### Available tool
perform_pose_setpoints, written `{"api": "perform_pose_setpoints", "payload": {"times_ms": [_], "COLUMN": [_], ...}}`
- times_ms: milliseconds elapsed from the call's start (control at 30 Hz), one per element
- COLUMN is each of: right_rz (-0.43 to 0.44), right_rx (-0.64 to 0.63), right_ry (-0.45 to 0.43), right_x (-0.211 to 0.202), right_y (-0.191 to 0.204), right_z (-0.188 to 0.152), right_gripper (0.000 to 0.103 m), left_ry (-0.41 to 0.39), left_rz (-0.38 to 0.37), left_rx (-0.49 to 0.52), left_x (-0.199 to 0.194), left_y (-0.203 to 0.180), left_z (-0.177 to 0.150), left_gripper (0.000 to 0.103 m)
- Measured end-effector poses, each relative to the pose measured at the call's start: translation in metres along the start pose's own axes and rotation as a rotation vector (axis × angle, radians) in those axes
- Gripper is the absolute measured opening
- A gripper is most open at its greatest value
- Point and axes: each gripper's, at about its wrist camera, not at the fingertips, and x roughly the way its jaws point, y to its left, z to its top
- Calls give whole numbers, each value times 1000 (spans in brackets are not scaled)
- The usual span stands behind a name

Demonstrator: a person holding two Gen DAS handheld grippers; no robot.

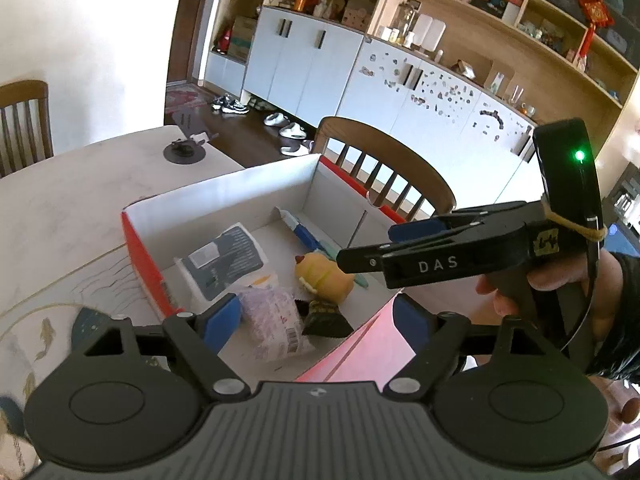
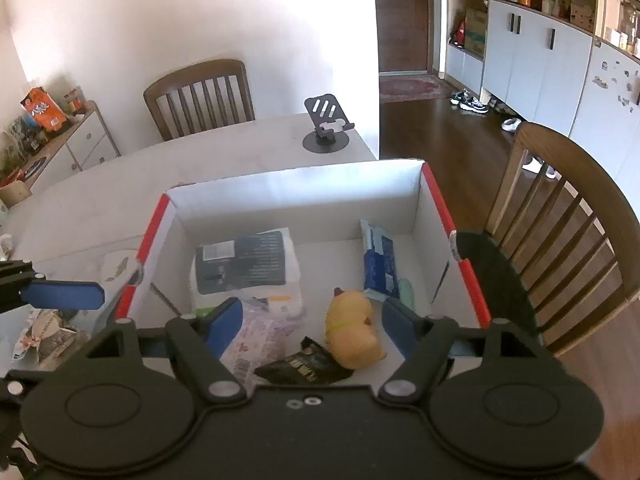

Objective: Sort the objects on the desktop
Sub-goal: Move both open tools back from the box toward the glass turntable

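A red-and-white cardboard box (image 1: 146,256) (image 2: 436,200) stands on the table. In it lie a white packet with a dark label (image 1: 224,258) (image 2: 244,268), a blue-and-white pack (image 1: 302,232) (image 2: 378,260), a yellow duck toy (image 1: 324,276) (image 2: 352,328), a clear wrapped packet (image 1: 276,320) (image 2: 252,340) and a small black sachet (image 1: 324,318) (image 2: 304,368). My left gripper (image 1: 318,318) is open and empty above the box's near edge. My right gripper (image 2: 312,320) is open and empty over the box; it also shows in the left wrist view (image 1: 368,248).
A black phone stand (image 2: 326,128) (image 1: 185,150) sits at the table's far end. Wooden chairs (image 2: 200,96) (image 2: 568,236) stand behind and to the right. A crumpled wrapper (image 2: 44,336) lies left of the box, under the left gripper's blue finger (image 2: 60,294).
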Motion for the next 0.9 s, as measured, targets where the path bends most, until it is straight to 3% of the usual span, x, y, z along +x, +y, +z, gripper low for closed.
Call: {"api": "perform_pose_setpoints", "payload": {"times_ms": [167,333,633,900], "right_rz": [-1,-11,-9,17], "right_rx": [-10,3,-16,-57], "right_ry": [-10,-31,-56,-65], "right_x": [-5,-11,-17,-18], "right_y": [15,30,77,127], "right_z": [-5,-7,-15,-24], "right_gripper": [83,86,88,92], "left_ry": [-6,-18,-51,-93], "left_rz": [8,23,53,118], "left_rx": [-7,-12,-24,-42], "left_x": [-14,-30,-70,-110], "left_y": [9,20,47,73], "left_z": [-8,-19,-43,-69], "left_gripper": [84,94,103,103]}}
